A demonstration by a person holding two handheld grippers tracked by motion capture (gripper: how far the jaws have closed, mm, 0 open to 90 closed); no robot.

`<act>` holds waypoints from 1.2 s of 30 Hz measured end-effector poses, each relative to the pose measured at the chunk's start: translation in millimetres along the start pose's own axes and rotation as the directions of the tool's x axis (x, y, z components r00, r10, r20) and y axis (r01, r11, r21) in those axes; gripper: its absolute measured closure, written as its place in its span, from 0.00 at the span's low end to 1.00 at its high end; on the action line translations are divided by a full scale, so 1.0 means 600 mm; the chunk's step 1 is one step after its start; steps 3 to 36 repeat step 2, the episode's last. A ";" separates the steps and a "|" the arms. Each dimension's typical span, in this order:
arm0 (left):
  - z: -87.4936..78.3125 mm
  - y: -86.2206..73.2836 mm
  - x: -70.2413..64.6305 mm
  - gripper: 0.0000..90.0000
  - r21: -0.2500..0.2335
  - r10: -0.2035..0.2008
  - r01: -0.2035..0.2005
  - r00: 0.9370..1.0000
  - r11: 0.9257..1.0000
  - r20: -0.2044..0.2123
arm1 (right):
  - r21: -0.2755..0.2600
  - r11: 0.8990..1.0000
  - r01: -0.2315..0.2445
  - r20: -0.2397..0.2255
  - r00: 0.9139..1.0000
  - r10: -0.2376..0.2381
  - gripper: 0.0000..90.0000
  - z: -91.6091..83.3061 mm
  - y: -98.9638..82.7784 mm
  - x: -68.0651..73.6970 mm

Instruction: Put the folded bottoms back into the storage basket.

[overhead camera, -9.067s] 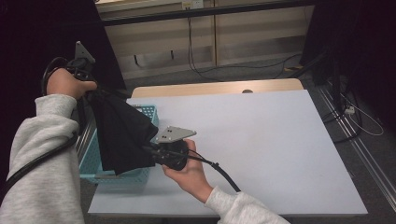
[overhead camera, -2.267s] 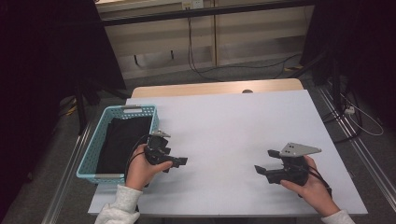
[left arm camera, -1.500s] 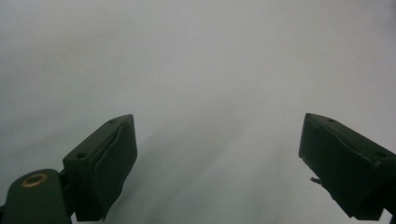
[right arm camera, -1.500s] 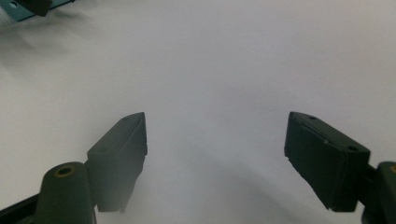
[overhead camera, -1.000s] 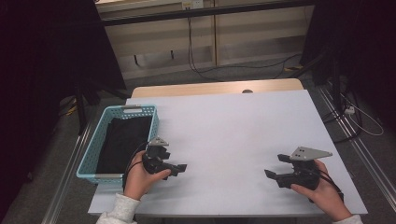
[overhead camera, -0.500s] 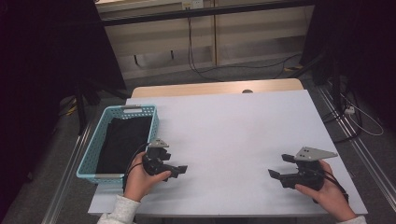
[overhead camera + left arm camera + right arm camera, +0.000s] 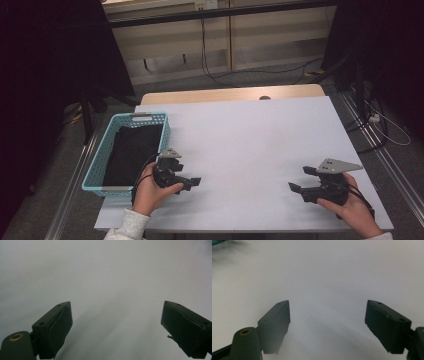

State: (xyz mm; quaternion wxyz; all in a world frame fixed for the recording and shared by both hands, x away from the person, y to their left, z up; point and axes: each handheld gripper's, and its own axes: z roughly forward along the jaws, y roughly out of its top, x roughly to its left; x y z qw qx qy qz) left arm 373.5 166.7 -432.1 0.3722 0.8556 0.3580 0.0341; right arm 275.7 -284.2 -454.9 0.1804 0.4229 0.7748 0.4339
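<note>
A black cloth (image 7: 132,152) lies folded inside the teal basket (image 7: 96,169) at the table's left edge. My left gripper (image 7: 189,175) rests low over the white table (image 7: 250,140) just right of the basket, open, with nothing between its fingers. The left gripper view has the same open left gripper (image 7: 116,306) over bare white tabletop. My right gripper (image 7: 300,179) sits near the front right corner, open and pointing left. In the right gripper view the right gripper (image 7: 328,303) stands wide apart over white surface.
A wooden table edge (image 7: 230,94) runs behind the white top. Cables (image 7: 210,60) lie on the floor beyond it. Dark curtains (image 7: 45,75) hang at left and right. A metal rail (image 7: 395,165) runs along the floor at the right.
Earlier both grippers held the black cloth up over the basket; it now lies inside. Both hands have since let go and drawn back to the near edge, and are now still.
</note>
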 end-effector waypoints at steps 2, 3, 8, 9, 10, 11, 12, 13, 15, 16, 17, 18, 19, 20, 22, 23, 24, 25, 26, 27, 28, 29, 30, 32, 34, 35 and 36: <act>0.000 0.001 -0.001 0.11 -0.001 0.001 -0.001 1.000 1.000 0.004 | 0.000 1.000 -0.001 0.002 1.000 0.001 0.22 -0.001 0.000 0.000; 0.000 0.001 -0.001 0.11 -0.001 0.001 -0.001 1.000 1.000 0.004 | 0.000 1.000 -0.001 0.002 1.000 0.001 0.22 -0.001 0.000 0.000; 0.000 0.001 -0.001 0.11 -0.001 0.001 -0.001 1.000 1.000 0.004 | 0.000 1.000 -0.001 0.002 1.000 0.001 0.22 -0.001 0.000 0.000; 0.000 0.001 -0.001 0.11 -0.001 0.001 -0.001 1.000 1.000 0.004 | 0.000 1.000 -0.001 0.002 1.000 0.001 0.22 -0.001 0.000 0.000; 0.000 0.001 -0.001 0.11 -0.001 0.001 -0.001 1.000 1.000 0.004 | 0.000 1.000 -0.001 0.002 1.000 0.001 0.22 -0.001 0.000 0.000; 0.000 0.001 -0.001 0.11 -0.001 0.001 -0.001 1.000 1.000 0.004 | 0.000 1.000 -0.001 0.002 1.000 0.001 0.22 -0.001 0.000 0.000; 0.000 0.001 -0.001 0.11 -0.001 0.001 -0.001 1.000 1.000 0.004 | 0.000 1.000 -0.001 0.002 1.000 0.001 0.22 -0.001 0.000 0.000; 0.000 0.001 -0.001 0.11 -0.001 0.001 -0.001 1.000 1.000 0.004 | 0.000 1.000 -0.001 0.002 1.000 0.001 0.22 -0.001 0.000 0.000; 0.000 0.001 -0.001 0.11 -0.001 0.001 -0.001 1.000 1.000 0.004 | 0.000 1.000 -0.001 0.002 1.000 0.001 0.22 -0.001 0.000 0.000; 0.000 0.001 -0.001 0.11 -0.001 0.001 -0.001 1.000 1.000 0.004 | 0.000 1.000 -0.001 0.002 1.000 0.001 0.22 -0.001 0.000 0.000; 0.000 0.001 -0.001 0.11 -0.001 0.001 -0.001 1.000 1.000 0.004 | 0.000 1.000 -0.001 0.002 1.000 0.001 0.22 -0.001 0.000 0.000; 0.000 0.001 -0.001 0.11 -0.001 0.001 -0.001 1.000 1.000 0.004 | 0.000 1.000 -0.001 0.002 1.000 0.001 0.22 -0.001 0.000 0.000; 0.000 0.001 -0.001 0.11 -0.001 0.001 -0.001 1.000 1.000 0.004 | 0.000 1.000 -0.001 0.002 1.000 0.001 0.22 -0.001 0.000 0.000; 0.000 0.001 -0.001 0.11 -0.001 0.001 -0.001 1.000 1.000 0.004 | 0.000 1.000 -0.001 0.002 1.000 0.001 0.22 -0.001 0.000 0.000; 0.000 0.001 -0.001 0.11 -0.001 0.001 -0.001 1.000 1.000 0.004 | 0.000 1.000 -0.001 0.002 1.000 0.001 0.22 -0.001 0.000 0.000; 0.000 0.001 -0.001 0.11 -0.001 0.001 -0.001 1.000 1.000 0.004 | 0.000 1.000 -0.001 0.002 1.000 0.001 0.22 -0.001 0.000 0.000; 0.000 0.001 -0.001 0.11 -0.001 0.001 -0.001 1.000 1.000 0.004 | 0.000 1.000 -0.001 0.002 1.000 0.001 0.22 -0.001 0.000 0.000; 0.000 0.001 -0.001 0.11 -0.001 0.001 -0.001 1.000 1.000 0.004 | 0.000 1.000 -0.001 0.002 1.000 0.001 0.22 -0.001 0.000 0.000; 0.000 0.001 -0.001 0.11 -0.001 0.001 -0.001 1.000 1.000 0.004 | 0.000 1.000 -0.001 0.002 1.000 0.001 0.22 -0.001 0.000 0.000; 0.000 0.001 -0.001 0.11 -0.001 0.001 -0.001 1.000 1.000 0.004 | 0.000 1.000 -0.001 0.002 1.000 0.001 0.22 -0.001 0.000 0.000; 0.000 0.001 -0.001 0.11 -0.001 0.001 -0.001 1.000 1.000 0.004 | 0.000 1.000 -0.001 0.002 1.000 0.001 0.22 -0.001 0.000 0.000; 0.000 0.001 -0.001 0.11 -0.001 0.001 -0.001 1.000 1.000 0.004 | 0.000 1.000 -0.001 0.002 1.000 0.001 0.22 -0.001 0.000 0.000; 0.000 0.001 -0.001 0.11 -0.001 0.001 -0.001 1.000 1.000 0.004 | 0.000 1.000 -0.001 0.002 1.000 0.001 0.22 -0.001 0.000 0.000; 0.000 0.001 -0.001 0.11 -0.001 0.001 -0.001 1.000 1.000 0.004 | 0.000 1.000 -0.001 0.002 1.000 0.001 0.22 -0.001 0.000 0.000; 0.000 0.001 -0.001 0.11 -0.001 0.001 -0.001 1.000 1.000 0.004 | 0.000 1.000 -0.001 0.002 1.000 0.001 0.22 -0.001 0.000 0.000; 0.000 0.001 -0.001 0.11 -0.001 0.001 -0.001 1.000 1.000 0.004 | 0.000 1.000 -0.001 0.002 1.000 0.001 0.22 -0.001 0.000 0.000; 0.000 0.001 -0.001 0.11 -0.001 0.001 -0.001 1.000 1.000 0.004 | 0.000 1.000 -0.001 0.002 1.000 0.001 0.22 -0.001 0.000 0.000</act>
